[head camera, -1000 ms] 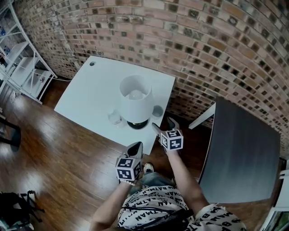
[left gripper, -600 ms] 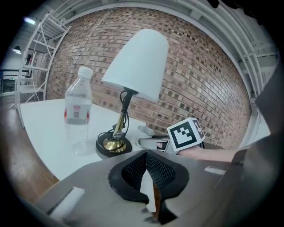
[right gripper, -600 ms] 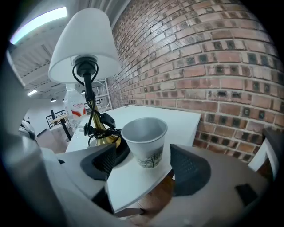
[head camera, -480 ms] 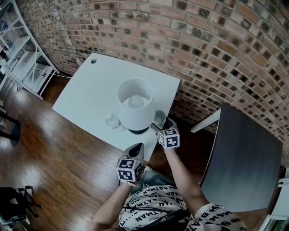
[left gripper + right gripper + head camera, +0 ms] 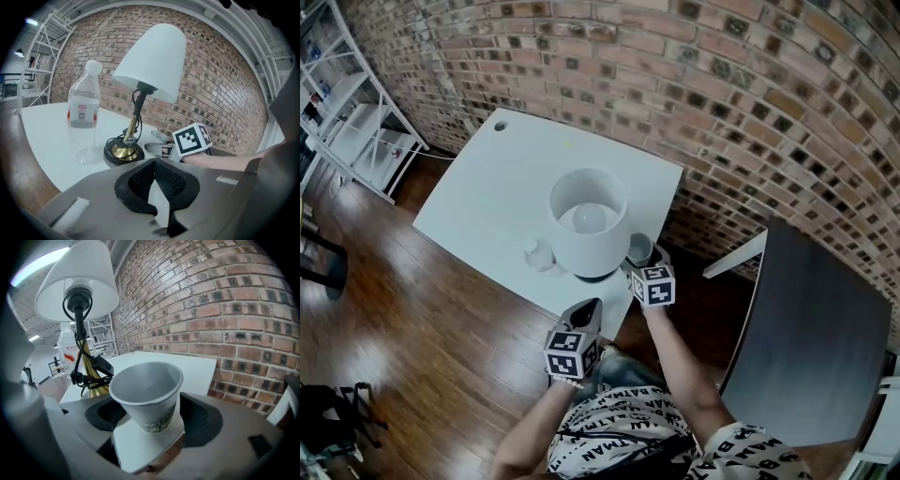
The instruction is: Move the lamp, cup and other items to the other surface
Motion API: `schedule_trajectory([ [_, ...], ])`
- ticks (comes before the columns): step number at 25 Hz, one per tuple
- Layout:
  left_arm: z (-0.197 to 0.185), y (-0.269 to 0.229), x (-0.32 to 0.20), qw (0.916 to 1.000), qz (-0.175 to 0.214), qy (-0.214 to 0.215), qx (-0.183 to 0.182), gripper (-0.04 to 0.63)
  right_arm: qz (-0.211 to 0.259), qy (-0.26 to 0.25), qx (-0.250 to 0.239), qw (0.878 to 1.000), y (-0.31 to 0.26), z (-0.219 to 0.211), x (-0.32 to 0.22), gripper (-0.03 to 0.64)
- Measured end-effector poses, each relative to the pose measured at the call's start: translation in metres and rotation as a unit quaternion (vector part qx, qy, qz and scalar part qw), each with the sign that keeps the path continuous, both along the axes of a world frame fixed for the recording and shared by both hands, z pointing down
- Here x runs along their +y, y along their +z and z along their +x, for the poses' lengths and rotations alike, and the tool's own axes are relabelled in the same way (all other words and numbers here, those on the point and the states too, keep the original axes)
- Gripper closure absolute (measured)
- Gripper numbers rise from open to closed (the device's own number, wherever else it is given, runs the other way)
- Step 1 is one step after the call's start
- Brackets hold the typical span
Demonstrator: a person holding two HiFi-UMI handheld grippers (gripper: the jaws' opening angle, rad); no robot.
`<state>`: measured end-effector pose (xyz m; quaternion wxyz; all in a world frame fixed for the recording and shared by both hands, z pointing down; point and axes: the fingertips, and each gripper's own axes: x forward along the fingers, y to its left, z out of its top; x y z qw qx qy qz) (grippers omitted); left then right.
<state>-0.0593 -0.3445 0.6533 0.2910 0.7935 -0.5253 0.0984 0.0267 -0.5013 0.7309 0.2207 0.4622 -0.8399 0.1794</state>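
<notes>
A lamp (image 5: 589,220) with a white shade and brass base stands near the white table's (image 5: 497,178) front right corner. A clear plastic bottle (image 5: 537,253) stands to its left and a paper cup (image 5: 639,247) to its right. My right gripper (image 5: 644,262) is open, its jaws on either side of the cup (image 5: 149,392) with small gaps showing. The lamp (image 5: 77,291) rises just beyond on the left. My left gripper (image 5: 582,313) is shut and empty, held off the table's front edge. In the left gripper view, its closed tips (image 5: 155,163) point at the lamp base (image 5: 123,152) and the bottle (image 5: 84,117).
A dark table (image 5: 811,328) stands to the right across a gap. A brick wall (image 5: 722,103) runs behind both tables. White metal shelving (image 5: 342,122) is at the far left, and wooden floor (image 5: 422,319) lies in front.
My right gripper has moved forward so that its jaws now flank the cup. The left gripper has stayed nearly still.
</notes>
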Motion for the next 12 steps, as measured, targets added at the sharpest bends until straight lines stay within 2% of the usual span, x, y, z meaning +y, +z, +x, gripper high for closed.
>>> schedule_trajectory([
  [6, -0.003, 0.004, 0.002, 1.0, -0.005, 0.003, 0.003, 0.595, 0.005, 0.003, 0.002, 1.0, 0.0, 0.001, -0.001, 0.282],
  [12, -0.006, -0.003, 0.008, 0.9999, -0.003, 0.011, 0.004, 0.595, 0.009, 0.011, 0.005, 1.0, -0.012, 0.005, 0.009, 0.288],
])
